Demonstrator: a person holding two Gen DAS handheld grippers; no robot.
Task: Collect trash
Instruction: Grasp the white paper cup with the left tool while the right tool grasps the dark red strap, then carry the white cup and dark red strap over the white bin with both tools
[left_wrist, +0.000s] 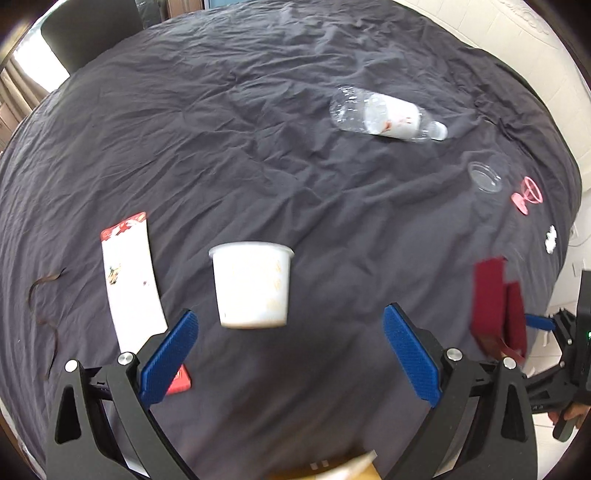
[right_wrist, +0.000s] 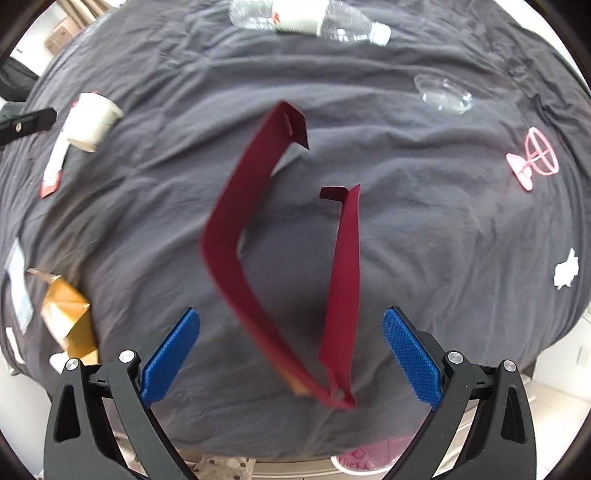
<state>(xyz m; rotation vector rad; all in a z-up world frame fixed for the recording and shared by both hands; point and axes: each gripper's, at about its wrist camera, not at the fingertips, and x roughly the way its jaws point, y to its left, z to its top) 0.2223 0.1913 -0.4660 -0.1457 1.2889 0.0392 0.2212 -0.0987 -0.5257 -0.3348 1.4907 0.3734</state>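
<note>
A white paper cup (left_wrist: 253, 284) shows blurred just ahead of my left gripper (left_wrist: 290, 354), whose blue fingers stand wide open and do not touch it. In the right wrist view the same cup (right_wrist: 92, 122) looks tilted above the dark sheet. A folded dark red cardboard strip (right_wrist: 280, 258), also blurred, hangs between the open fingers of my right gripper (right_wrist: 291, 354) without touching either pad. From the left wrist the red strip (left_wrist: 498, 306) sits at the right edge, beside the right gripper's blue finger (left_wrist: 539, 323).
On the dark grey sheet (left_wrist: 258, 147) lie a clear plastic bottle (left_wrist: 388, 114), a clear lid (left_wrist: 485, 177), a pink plastic piece (left_wrist: 526, 195), a white scrap (left_wrist: 551, 239) and a white-and-red wrapper (left_wrist: 133, 280). A tan carton (right_wrist: 66, 317) lies left. A pink-lined bin (right_wrist: 369, 458) stands below the edge.
</note>
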